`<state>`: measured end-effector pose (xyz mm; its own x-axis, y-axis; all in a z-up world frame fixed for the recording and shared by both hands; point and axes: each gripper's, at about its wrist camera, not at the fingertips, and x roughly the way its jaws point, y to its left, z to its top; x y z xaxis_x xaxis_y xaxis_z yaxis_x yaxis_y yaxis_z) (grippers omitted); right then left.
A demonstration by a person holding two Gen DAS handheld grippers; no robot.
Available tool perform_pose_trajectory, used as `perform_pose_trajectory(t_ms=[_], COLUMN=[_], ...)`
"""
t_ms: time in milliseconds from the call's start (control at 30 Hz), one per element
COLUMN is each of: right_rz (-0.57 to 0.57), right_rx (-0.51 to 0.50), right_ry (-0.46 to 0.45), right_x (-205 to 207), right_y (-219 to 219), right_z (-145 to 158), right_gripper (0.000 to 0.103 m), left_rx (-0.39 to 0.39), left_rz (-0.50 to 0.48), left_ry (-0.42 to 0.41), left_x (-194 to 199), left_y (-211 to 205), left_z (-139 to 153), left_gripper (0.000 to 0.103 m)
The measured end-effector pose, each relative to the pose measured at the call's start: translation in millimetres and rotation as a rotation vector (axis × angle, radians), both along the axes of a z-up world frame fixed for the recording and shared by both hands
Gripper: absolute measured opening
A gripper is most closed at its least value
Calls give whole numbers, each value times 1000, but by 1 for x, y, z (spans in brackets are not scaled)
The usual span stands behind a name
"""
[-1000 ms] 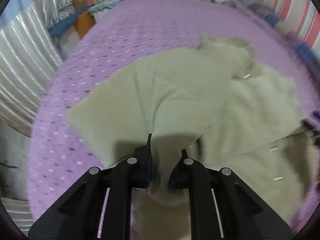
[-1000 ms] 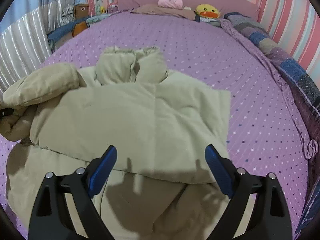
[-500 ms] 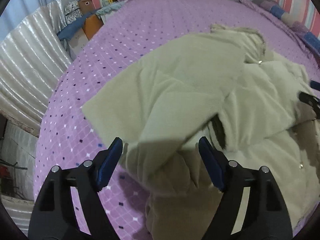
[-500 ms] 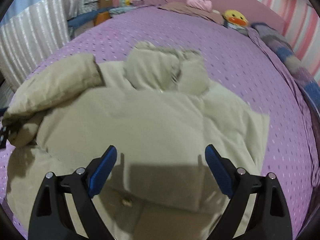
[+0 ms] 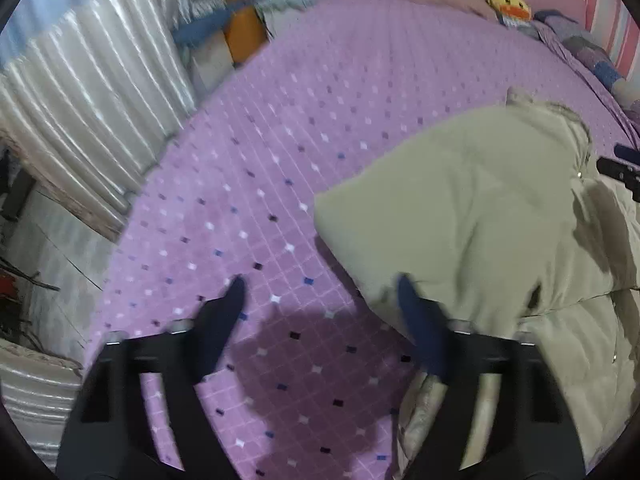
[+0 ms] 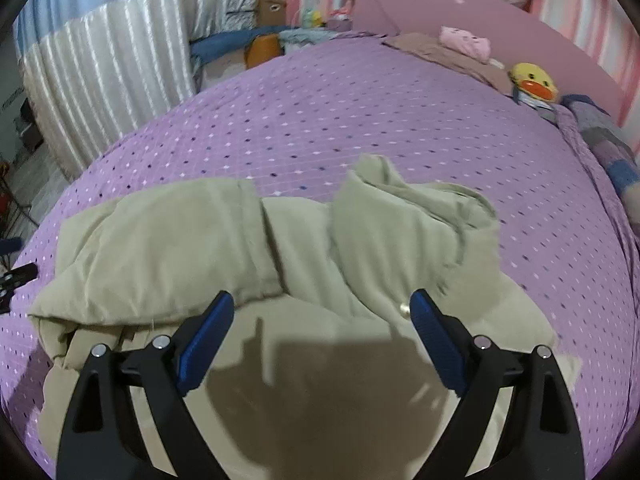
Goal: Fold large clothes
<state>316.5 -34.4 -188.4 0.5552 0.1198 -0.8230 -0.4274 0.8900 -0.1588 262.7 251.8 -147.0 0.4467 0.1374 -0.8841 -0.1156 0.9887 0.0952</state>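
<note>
While the beige padded coat [image 6: 304,280] lies partly folded on the purple dotted bedspread [image 6: 360,112], both grippers hang above it with nothing between their jaws. The left gripper [image 5: 320,300] points down over bare bedspread [image 5: 280,168] just beside the coat's [image 5: 472,208] folded sleeve edge; its jaws are closing, yet they hold only air, and the right-hand finger [image 5: 420,328] overlaps the cloth's edge in view without gripping it. The right gripper [image 6: 322,312] stands wide and released over the middle of the coat, a metal snap [image 6: 405,309] showing just beside its right finger. One sleeve [image 6: 160,240] is laid across the body, and the hood [image 6: 412,216] is bunched at the far side. At the head of the bed sit a yellow duck toy [image 6: 532,82] and a pink plush [image 6: 466,42].
</note>
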Motion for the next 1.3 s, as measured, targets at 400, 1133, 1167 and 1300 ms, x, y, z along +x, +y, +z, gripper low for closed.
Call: perform_pose_trajectory(t_ms=[400,1133,1167,1300], right_rz=[133,-246,-283,-396], right_rx=[-8,44,52,70], right_ry=[124,-224,-211,-112], right_x=[20,-80,-86,-92], right_y=[57,-148,-168,-224], right_z=[-46,104,99,58], right_gripper=[20,15,15,15], left_rx=[-138,-185,-168,-121], left_rz=[-52,-339,-366,-420], left_ry=[82,-41,-32,36], left_x=[20,57,62,79], left_y=[-13,-203,-221,-273], left_z=[-50,44,41,13], left_gripper=[8,0,0,0])
